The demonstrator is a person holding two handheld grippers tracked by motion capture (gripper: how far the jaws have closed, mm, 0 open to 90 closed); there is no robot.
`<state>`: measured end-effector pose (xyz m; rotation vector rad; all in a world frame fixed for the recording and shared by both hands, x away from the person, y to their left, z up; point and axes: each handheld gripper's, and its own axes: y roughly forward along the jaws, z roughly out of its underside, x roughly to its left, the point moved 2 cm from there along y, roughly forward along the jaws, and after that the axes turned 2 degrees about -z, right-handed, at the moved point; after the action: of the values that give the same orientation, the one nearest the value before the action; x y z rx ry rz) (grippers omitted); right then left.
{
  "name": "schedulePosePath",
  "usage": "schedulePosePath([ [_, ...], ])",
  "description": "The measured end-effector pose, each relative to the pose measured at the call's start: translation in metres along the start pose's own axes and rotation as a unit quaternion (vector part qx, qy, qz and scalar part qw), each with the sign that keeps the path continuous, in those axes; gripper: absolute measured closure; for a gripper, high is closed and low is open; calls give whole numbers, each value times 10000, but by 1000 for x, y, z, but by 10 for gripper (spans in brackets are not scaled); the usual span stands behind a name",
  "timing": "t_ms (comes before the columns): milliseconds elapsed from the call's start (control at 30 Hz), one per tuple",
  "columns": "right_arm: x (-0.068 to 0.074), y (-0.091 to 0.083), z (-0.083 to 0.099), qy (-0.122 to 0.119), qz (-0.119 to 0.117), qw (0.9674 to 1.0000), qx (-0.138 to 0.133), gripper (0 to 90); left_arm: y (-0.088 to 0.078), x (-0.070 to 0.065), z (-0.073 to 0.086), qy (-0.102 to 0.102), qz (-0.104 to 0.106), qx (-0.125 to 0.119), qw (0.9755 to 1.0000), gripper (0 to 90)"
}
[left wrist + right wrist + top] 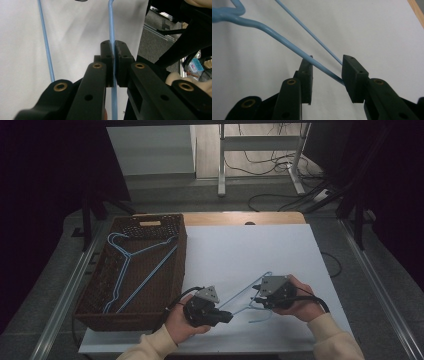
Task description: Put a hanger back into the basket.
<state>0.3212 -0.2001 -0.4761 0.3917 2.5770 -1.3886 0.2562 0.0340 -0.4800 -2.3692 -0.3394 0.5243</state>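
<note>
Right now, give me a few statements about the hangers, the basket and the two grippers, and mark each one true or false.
1. The left gripper is clamped on a wire of the blue hanger. True.
2. The right gripper is shut tight on that hanger. False: its jaws stand apart, with the wire running between them.
3. The brown woven basket sits at the left edge of the white table. True.
4. The basket holds nothing. False: blue hangers lie inside it.
5. The hanger between the grippers is red. False: it is light blue.
</note>
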Motion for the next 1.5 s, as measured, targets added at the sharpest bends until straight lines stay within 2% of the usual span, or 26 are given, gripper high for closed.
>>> schedulePosePath([
  [200,-1,1,-1,-97,10,9999,-77,654,-2,2,0,-37,-28,-68,10000,866],
  [333,-1,-3,-1,-165,52,9998,-81,687,-4,3,-1,-40,-226,-194,9995,846],
  [433,-1,-7,0,-147,-7,9999,-89,724,-5,3,-2,-41,-399,-291,9988,753],
  [600,-1,-13,4,-82,-30,9999,101,776,-10,3,-5,-48,-676,-489,9965,557],
  [767,-4,-21,15,333,-48,9991,264,866,-12,2,-6,-74,-831,-570,9949,455],
  [833,-5,-21,21,677,-60,9969,402,873,-12,3,-6,-73,-831,-556,9950,449],
  [933,-9,-23,30,1065,85,9927,553,875,-11,2,-6,-82,-823,-538,9951,446],
  [967,-10,-24,32,1192,204,9909,597,875,-10,2,-6,-81,-826,-536,9951,446],
  [1033,-14,-27,35,1608,352,9847,570,875,-10,2,-6,-77,-822,-510,9953,445],
  [1133,-19,-33,36,2160,649,9728,521,876,-8,2,-6,-74,-834,-480,9953,443],
  [1233,-22,-36,35,2748,839,9571,371,875,-7,2,-6,-70,-825,-453,9955,437],
  [1300,-23,-37,35,3106,849,9464,264,875,-7,2,-6,-65,-820,-446,9956,434],
  [1367,-22,-36,33,3516,798,9326,142,874,-6,2,-5,-87,-812,-446,9957,433],
  [1400,-21,-35,32,3675,742,9270,71,874,-6,2,-5,-92,-814,-444,9957,433],
  [1467,-18,-34,28,3898,610,9189,-49,873,-6,2,-5,-95,-810,-443,9957,433],
  [1500,-16,-33,26,3954,529,9169,-129,873,-6,2,-5,-102,-806,-448,9957,433],
])
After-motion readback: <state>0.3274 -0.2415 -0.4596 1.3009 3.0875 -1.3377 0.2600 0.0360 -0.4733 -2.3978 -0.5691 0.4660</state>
